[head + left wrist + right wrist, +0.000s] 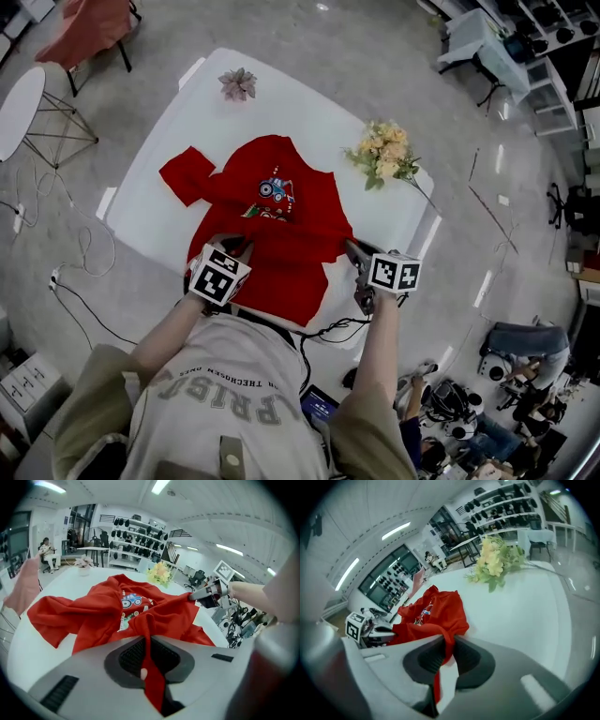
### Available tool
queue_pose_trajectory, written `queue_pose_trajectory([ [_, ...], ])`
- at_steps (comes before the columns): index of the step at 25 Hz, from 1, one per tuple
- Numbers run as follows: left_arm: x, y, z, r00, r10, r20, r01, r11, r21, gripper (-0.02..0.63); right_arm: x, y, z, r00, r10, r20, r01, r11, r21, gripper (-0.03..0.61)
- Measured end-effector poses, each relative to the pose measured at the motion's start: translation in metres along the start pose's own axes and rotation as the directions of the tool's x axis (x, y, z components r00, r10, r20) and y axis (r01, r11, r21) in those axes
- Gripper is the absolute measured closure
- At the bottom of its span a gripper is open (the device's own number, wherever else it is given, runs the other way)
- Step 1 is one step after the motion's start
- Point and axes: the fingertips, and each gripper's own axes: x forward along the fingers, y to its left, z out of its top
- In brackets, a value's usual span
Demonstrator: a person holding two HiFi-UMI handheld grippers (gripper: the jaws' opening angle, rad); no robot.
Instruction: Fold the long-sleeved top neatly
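At the near edge of the tabletop [178, 141], the hem of the red long-sleeved top [281, 211] is pinched at both ends. The left tool [236, 247] is clamped on a ridge of cloth and the right tool [352, 249] likewise. This is prob. so the lower part can be lifted evenly & folded toward the collar. The body is spread mid-tabletop, print up, w/ one sleeve [183, 176] laid toward the left edge. The bouquet [384, 155] at the right edge & the pink flower [237, 82] at the far edge are left clear of the cloth.

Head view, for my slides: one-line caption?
Left hand-held gripper and right hand-held gripper pinch the red long-sleeved top on a white table.
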Motion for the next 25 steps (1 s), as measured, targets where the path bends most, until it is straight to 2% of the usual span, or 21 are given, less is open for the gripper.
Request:
queue_pose_trajectory([
  [3,-0.012,-0.004,0.002,0.999,-0.012,0.032,0.014,0.997,-0.073,0.58,-0.014,-0.018,0.03,0.995,-0.042,-0.089,0.027,0.986,-0.162,0.538],
  [6,-0.009,-0.015,-0.002,0.999,-0.021,0.039,0.026,0.991,-0.128,0.581,-0.014,-0.029,0.065,0.983,-0.086,-0.161,0.034,0.953,-0.302,0.538],
  [9,0.003,-0.022,-0.008,0.999,-0.018,0.032,0.023,0.983,-0.184,0.581,0.001,-0.04,0.09,0.953,-0.18,-0.244,0.056,0.897,-0.439,0.538],
  [12,0.011,-0.011,-0.018,0.999,0.033,0.012,-0.03,0.973,-0.228,0.583,0.026,-0.053,0.099,0.912,-0.284,-0.297,0.077,0.828,-0.555,0.538],
  [13,0.012,-0.006,-0.02,0.998,0.055,0.008,-0.051,0.97,-0.238,0.583,0.034,-0.054,0.101,0.908,-0.293,-0.3,0.076,0.817,-0.571,0.537],
  [14,0.011,0.0,-0.022,0.997,0.073,0.004,-0.07,0.967,-0.247,0.583,0.042,-0.052,0.103,0.913,-0.284,-0.294,0.071,0.818,-0.57,0.535],
  [16,0.006,0.01,-0.023,0.994,0.112,-0.004,-0.11,0.962,-0.251,0.581,0.049,-0.042,0.107,0.94,-0.222,-0.259,0.056,0.849,-0.525,0.485],
  [18,-0.006,0.019,-0.024,0.989,0.151,-0.005,-0.147,0.96,-0.238,0.568,0.042,-0.029,0.108,0.969,-0.131,-0.21,0.022,0.891,-0.453,0.348],
  [19,-0.014,0.022,-0.025,0.987,0.161,-0.003,-0.157,0.959,-0.235,0.522,0.034,-0.023,0.105,0.978,-0.089,-0.187,0.001,0.906,-0.424,0.307],
  [21,-0.028,0.024,-0.026,0.987,0.158,0.006,-0.151,0.958,-0.244,0.445,0.015,-0.011,0.092,0.988,-0.035,-0.147,-0.026,0.92,-0.392,0.307],
  [23,-0.034,0.021,-0.024,0.991,0.135,0.019,-0.125,0.957,-0.263,0.417,0.0,0.001,0.066,0.991,-0.005,-0.131,-0.044,0.931,-0.363,0.307],
  [25,-0.025,0.013,-0.021,0.995,0.097,0.015,-0.089,0.957,-0.277,0.414,0.0,0.015,0.028,0.987,0.016,-0.16,-0.07,0.939,-0.338,0.307],
])
